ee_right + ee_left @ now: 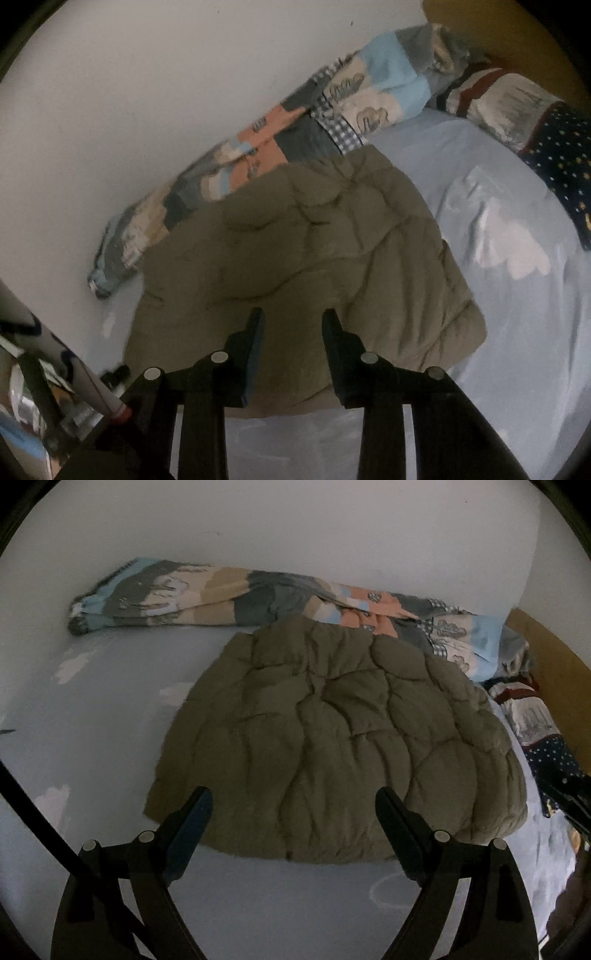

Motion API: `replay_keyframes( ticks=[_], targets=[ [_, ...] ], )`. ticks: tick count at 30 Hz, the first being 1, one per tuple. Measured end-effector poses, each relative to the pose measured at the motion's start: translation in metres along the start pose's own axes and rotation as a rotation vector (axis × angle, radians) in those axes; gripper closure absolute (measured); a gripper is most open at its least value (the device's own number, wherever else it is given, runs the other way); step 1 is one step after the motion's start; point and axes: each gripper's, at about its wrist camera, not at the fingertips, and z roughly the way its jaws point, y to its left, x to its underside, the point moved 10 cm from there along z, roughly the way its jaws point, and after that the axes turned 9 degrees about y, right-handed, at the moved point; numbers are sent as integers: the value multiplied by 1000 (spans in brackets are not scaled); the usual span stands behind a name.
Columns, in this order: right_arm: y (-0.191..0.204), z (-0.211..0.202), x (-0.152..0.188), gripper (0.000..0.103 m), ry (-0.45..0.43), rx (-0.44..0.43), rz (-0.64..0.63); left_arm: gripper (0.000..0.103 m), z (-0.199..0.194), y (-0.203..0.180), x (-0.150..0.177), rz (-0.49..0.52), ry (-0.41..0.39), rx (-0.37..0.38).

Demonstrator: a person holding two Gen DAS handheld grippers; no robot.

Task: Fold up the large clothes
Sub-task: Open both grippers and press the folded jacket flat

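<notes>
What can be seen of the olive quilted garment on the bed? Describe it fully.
The olive quilted garment is a puffy, padded piece with stitched seams dividing it into soft panels, matte like a down coat. It lies flat, apparently folded into a rough rectangle, on the light blue sheet. Its far edge meets or overlaps the patchwork blanket by the wall. Neither gripper holds it.

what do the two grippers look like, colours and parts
Both the left gripper and the right gripper are matte black, with two flat wedge-shaped fingers carrying bluish inner pads, and round silver pivot bolts on the linkage. A black cable runs beside the left one.
</notes>
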Motion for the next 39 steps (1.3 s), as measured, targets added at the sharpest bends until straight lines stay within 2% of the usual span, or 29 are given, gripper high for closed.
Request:
replay_keyframes(
  ticks=[3, 6, 10, 13, 17, 20, 24, 30, 34, 37, 39],
  targets=[
    [17, -11, 18, 68, -51, 39, -48, 14, 6, 2, 1, 31, -11, -26],
    [25, 4, 29, 68, -47, 51, -83, 14, 17, 3, -1, 42, -25, -26],
    [28, 28, 26, 68, -54, 93, -143, 14, 37, 5, -11, 60, -24, -53],
    [30, 52, 22, 68, -29, 68, -141, 14, 64, 9, -7, 49, 47, -49],
    [22, 94, 32, 68, 63, 126, -152, 11, 81, 8, -2, 62, 78, -69],
    [12, 117, 39, 68, 99, 128, -142, 9, 93, 6, 1, 111, 107, -120],
    [8, 130, 40, 68, 129, 137, -141, 6, 106, 10, 4, 95, 146, -115],
    [6, 132, 41, 68, 151, 121, -131, 6, 102, 12, -1, 82, 150, -108],
    [8, 115, 29, 67, 142, 101, -101, 6, 72, 15, -21, 67, 65, -85],
    [12, 85, 11, 67, 75, 18, -58, 6, 59, 34, -34, 34, 16, -113],
    [1, 65, -6, 67, 12, 71, -52, 6, 65, 50, -36, 6, 30, -137]
  ],
)
